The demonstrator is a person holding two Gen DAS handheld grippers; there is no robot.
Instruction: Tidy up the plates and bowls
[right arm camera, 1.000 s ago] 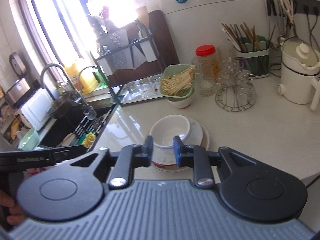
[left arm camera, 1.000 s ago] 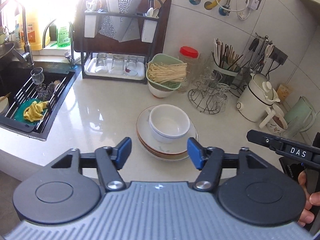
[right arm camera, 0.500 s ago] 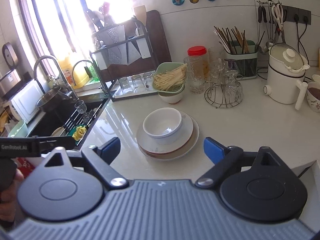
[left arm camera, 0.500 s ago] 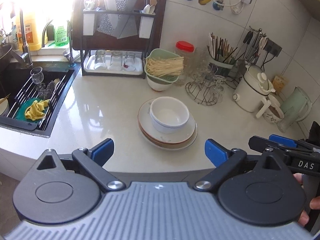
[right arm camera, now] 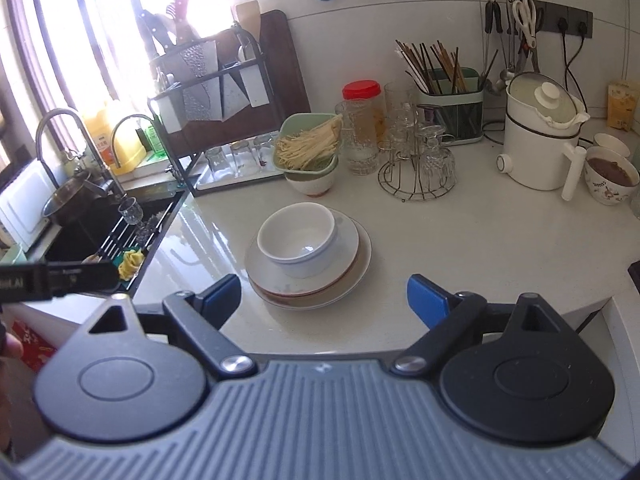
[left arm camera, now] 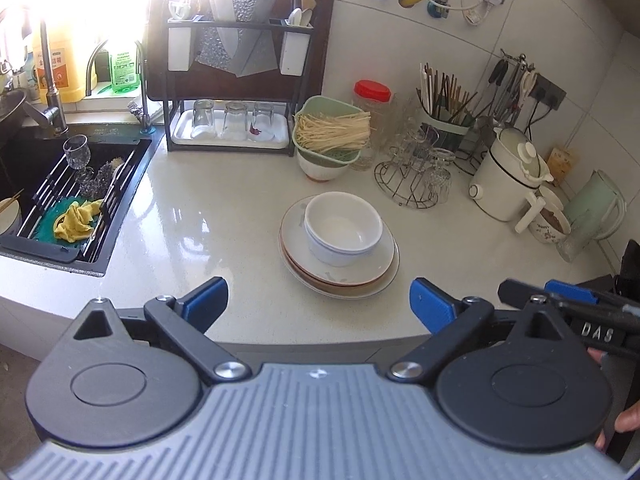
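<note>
Both claws hang released and empty just off the desk's front edge: the left claw (left arm camera: pixel 318 296) and the right claw (right arm camera: pixel 324 294). Near that edge on the desk (left arm camera: pixel 208 236), a white bowl (left arm camera: pixel 342 228) sits on the stacked plates (left arm camera: pixel 340 276), touched by neither.

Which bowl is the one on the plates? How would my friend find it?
Start at the white countertop right of the sink. In its middle lies a stack of plates, with a plain white bowl on top. The other bowl behind carries a green noodle basket.
</note>
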